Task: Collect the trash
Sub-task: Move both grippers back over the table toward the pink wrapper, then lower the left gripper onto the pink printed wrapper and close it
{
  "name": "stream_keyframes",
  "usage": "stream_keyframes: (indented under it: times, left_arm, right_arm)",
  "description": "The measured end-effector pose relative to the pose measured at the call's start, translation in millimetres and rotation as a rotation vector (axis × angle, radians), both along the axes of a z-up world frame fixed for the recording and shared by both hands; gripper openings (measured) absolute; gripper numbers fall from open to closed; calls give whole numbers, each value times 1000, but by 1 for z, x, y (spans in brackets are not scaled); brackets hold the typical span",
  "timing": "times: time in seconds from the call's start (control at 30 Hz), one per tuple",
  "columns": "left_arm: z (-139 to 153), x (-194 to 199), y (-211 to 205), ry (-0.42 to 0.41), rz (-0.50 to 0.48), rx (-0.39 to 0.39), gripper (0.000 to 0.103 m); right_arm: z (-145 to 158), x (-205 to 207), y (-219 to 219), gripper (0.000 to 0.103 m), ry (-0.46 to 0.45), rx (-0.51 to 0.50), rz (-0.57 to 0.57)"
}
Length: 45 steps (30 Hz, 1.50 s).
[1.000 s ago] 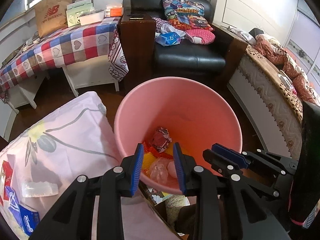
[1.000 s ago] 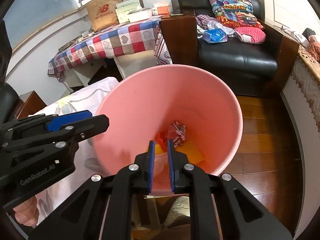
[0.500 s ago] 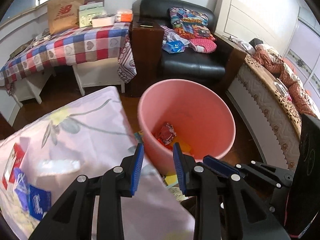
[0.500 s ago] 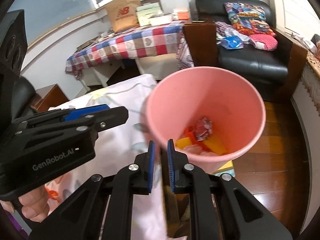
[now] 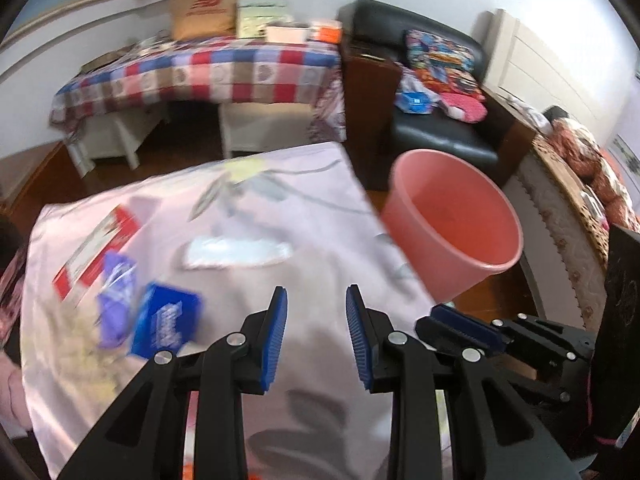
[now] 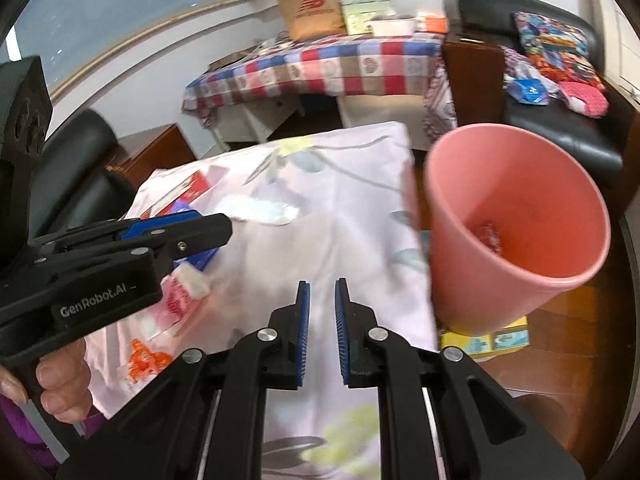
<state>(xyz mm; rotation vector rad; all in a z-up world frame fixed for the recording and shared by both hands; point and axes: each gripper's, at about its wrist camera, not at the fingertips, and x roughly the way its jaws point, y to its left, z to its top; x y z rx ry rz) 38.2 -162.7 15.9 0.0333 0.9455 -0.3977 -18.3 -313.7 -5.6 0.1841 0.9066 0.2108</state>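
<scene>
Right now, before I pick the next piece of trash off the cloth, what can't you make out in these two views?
- Blue packet, left wrist view: motion blur smears its print.
- Same packet, right wrist view: the left gripper covers most of it.
- Pink bin, left view: its near wall hides the trash inside.
- Bin contents, right view: too blurred to identify.
- Yellow box under the bin: mostly covered.
</scene>
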Motion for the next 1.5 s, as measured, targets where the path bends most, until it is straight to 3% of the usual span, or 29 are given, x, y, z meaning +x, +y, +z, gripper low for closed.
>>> stream_keyframes:
  times: [0.23,0.57,0.73,1.0,1.1,1.13,1.5]
  left_arm:
    - [-11,-11,53,13,81,8,30]
    - [-15,-32,99,-3,98,16,39]
    - [-27,-43,123,47,121,2,40]
    - [-58,-58,137,147,135,-26,40]
    - [-60,-52,138,168,145,-59,40]
    - [-59,-48,137,172,144,-71,40]
    - [-41,-27,129,152,129,-133,44]
  right_arm:
    - [-3,-3,31,13,14,6,73]
    - [-14,-4,59,13,55,15,146]
    - [-20,-5,70,13,75,25,182]
    - [-29,-7,86,13,107,46,243]
    - [-31,-8,86,33,109,51,243]
    - [-31,-8,85,34,107,57,240]
    - [-31,-4,71,35,101,54,207]
